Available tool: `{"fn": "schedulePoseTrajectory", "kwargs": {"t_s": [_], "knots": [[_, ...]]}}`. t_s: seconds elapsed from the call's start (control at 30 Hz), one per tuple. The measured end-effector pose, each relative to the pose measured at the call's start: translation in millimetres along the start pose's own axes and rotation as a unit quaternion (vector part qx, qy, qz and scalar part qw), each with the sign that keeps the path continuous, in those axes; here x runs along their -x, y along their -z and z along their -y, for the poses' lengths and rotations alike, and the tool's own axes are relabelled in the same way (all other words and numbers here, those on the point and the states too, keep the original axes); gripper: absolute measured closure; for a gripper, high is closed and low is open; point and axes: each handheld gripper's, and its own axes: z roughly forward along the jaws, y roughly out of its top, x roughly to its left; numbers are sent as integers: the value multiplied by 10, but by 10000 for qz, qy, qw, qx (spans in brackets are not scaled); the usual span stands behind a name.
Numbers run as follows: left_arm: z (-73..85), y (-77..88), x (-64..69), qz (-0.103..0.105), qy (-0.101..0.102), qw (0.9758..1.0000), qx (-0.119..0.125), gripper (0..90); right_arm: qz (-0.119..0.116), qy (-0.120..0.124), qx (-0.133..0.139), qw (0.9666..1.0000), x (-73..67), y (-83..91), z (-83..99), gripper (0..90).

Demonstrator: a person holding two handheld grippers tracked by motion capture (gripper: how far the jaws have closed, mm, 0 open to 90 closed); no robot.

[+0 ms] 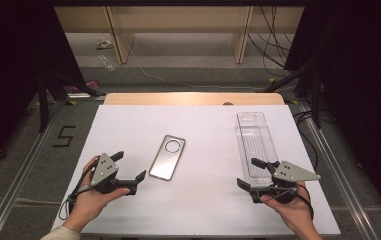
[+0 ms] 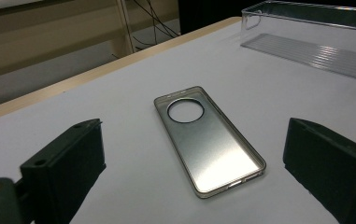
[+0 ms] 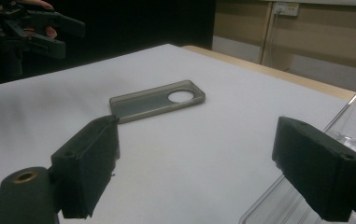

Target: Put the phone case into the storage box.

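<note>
A translucent grey phone case [image 1: 167,157] with a round camera hole lies flat on the white table, inside up; it also lies ahead of the jaws in the left gripper view [image 2: 208,140] and farther off in the right gripper view [image 3: 157,101]. A clear plastic tray [image 1: 255,145] stands at the right, its edge in the right gripper view [image 3: 353,121]. My left gripper [image 1: 129,167] hovers open just left of the case, nothing between its jaws. My right gripper [image 1: 250,174] is open at the tray's near end, holding nothing. The left gripper also appears far off [image 3: 66,35].
The white sheet [image 1: 203,210] covers a wooden table whose far edge [image 1: 193,98] shows beyond it. Shelving legs and cables stand on the floor behind. A metal rail [image 1: 338,170] runs along the table's right side, and a "5" is marked on the floor at the left.
</note>
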Motion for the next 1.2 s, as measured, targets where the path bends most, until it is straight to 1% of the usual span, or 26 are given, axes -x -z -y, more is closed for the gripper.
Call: {"fn": "schedulePoseTrajectory", "kwargs": {"t_s": [0.23, 0.3, 0.33, 0.37, 0.4, 0.43, 0.47, 0.5, 0.53, 0.57, 0.6, 0.63, 0.67, 0.7, 0.73, 0.77, 0.8, 0.83, 0.97, 1.0, 1.03, 1.07, 1.1, 1.13, 1.17, 1.2], "knots": [[-2, 12, -16, -82, 3, 10000, -16, 95, 5, -10, -4, 10000, 2, -4, 4, 161], [-2, 12, -23, -185, 9, 9998, -49, 192, 27, -16, 16, 10000, 1, 0, 0, 161], [-8, 13, -31, -275, 31, 9995, -118, 192, 27, -16, 16, 10000, 1, 0, 0, 161], [-13, 11, -39, -373, 96, 9991, -182, 367, 48, -6, 18, 10000, 0, 1, -3, 161], [-16, 7, -56, -433, 176, 9986, -249, 367, 48, -6, 18, 10000, 0, 1, -3, 161], [-16, 1, -75, -492, 283, 9979, -325, 424, 49, -10, 13, 10000, 0, 0, -3, 161], [-12, -9, -97, -517, 331, 9971, -439, 639, 61, 8, -7, 10000, -1, -4, 1, 160], [6, -32, -145, -547, 489, 9956, -584, 702, 63, 9, -6, 10000, -2, -7, 1, 160], [11, -47, -169, -587, 588, 9942, -682, 776, 58, 6, -1, 10000, -4, -9, 0, 160], [11, -47, -169, -587, 588, 9942, -682, 825, 57, 18, 6, 10000, -5, -11, -2, 161], [17, -95, -205, -616, 722, 9920, -834, 869, 59, 22, 9, 10000, -6, -12, -4, 160], [22, -127, -215, -633, 717, 9909, -945, 898, 62, 21, 9, 10000, -9, -13, -6, 160], [29, -164, -220, -637, 657, 9900, -1078, 899, 64, 21, 8, 10000, -12, -14, -7, 160], [29, -164, -220, -637, 657, 9900, -1078, 900, 64, 21, 8, 10000, -12, -14, -7, 160], [51, -257, -212, -577, 650, 9882, -1264, 900, 71, 22, 16, 10000, -16, -19, -8, 160], [51, -257, -212, -577, 650, 9882, -1264, 900, 70, 27, 2, 10000, -17, -20, -8, 160], [70, -352, -188, -461, 579, 9868, -1439, 900, 75, 23, 3, 10000, -18, -21, -7, 160], [70, -352, -188, -461, 579, 9868, -1439, 900, 75, 13, -2, 10000, -18, -21, -7, 160], [85, -510, -128, -343, 533, 9837, -1682, 900, 76, 2, -1, 10000, -13, -21, -4, 160], [95, -575, -108, -337, 508, 9820, -1787, 900, 80, 5, -3, 10000, -14, -20, -4, 160], [95, -575, -108, -337, 508, 9820, -1787, 900, 80, 5, -3, 10000, -14, -20, -4, 160], [101, -604, -101, -325, 502, 9813, -1832, 900, 76, 5, -7, 10000, -15, -19, -4, 160], [121, -655, -86, -294, 512, 9790, -1951, 900, 72, 1, 6, 10000, -16, -19, -5, 161], [121, -655, -86, -294, 512, 9790, -1951, 900, 73, 8, 3, 10000, -16, -19, -5, 160], [148, -698, -69, -265, 547, 9764, -2073, 900, 70, 3, 5, 10000, -16, -20, -5, 160], [156, -713, -66, -247, 509, 9756, -2123, 900, 69, 5, -2, 10000, -15, -20, -4, 160]]}}
